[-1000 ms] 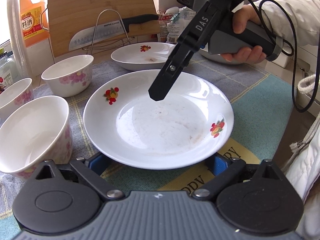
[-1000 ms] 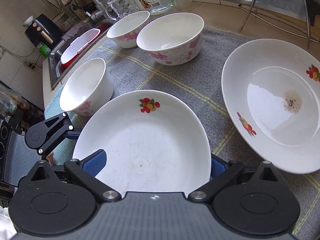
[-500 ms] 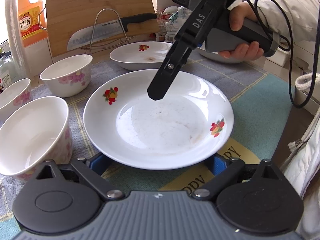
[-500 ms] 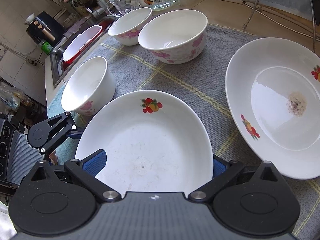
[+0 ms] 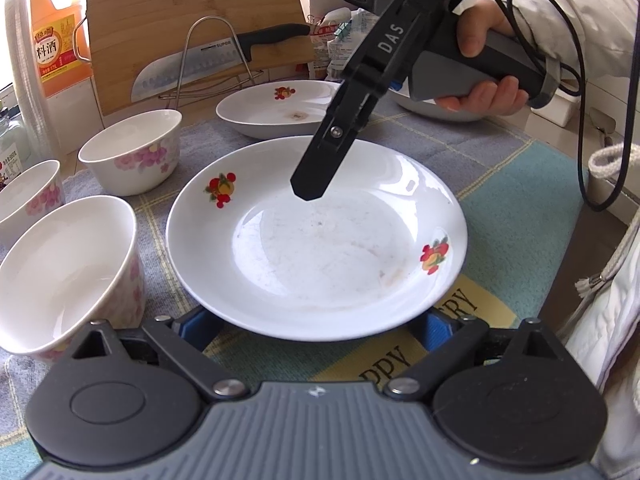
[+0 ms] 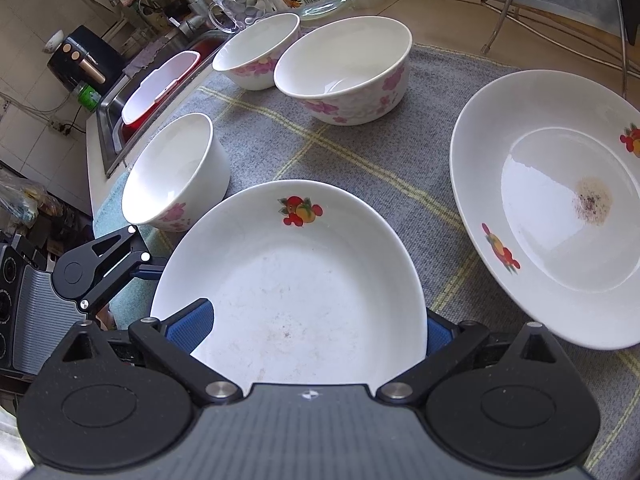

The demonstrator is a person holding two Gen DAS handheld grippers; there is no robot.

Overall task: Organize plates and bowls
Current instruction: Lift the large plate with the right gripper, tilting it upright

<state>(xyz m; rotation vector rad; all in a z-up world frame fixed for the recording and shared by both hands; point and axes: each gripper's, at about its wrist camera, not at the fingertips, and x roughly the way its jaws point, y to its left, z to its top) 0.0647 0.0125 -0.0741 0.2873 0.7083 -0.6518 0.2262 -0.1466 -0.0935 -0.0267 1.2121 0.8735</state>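
A white plate (image 5: 316, 248) with fruit decals lies on the cloth in front of me. My left gripper (image 5: 314, 326) is open, its blue pads (image 5: 196, 326) tucked low at either side of the plate's near rim, not pressing it. My right gripper (image 5: 320, 172), held in a hand (image 5: 480, 92), slants down over the far side. In the right wrist view the same plate (image 6: 296, 288) fills the gap of the open right gripper (image 6: 312, 328): one pad (image 6: 188, 324) hovers over its inside, the other sits just outside the rim. The left gripper (image 6: 100, 264) shows at the left.
A stained second plate (image 5: 280, 108) and a third dish (image 5: 440, 114) lie beyond. Three floral bowls (image 5: 132, 148) (image 5: 64, 264) (image 5: 28, 192) stand left. Behind are a cutting board (image 5: 192, 20), a knife (image 5: 208, 60) on a wire rack and an orange bottle (image 5: 52, 40). A sink (image 6: 160, 80) lies past the bowls.
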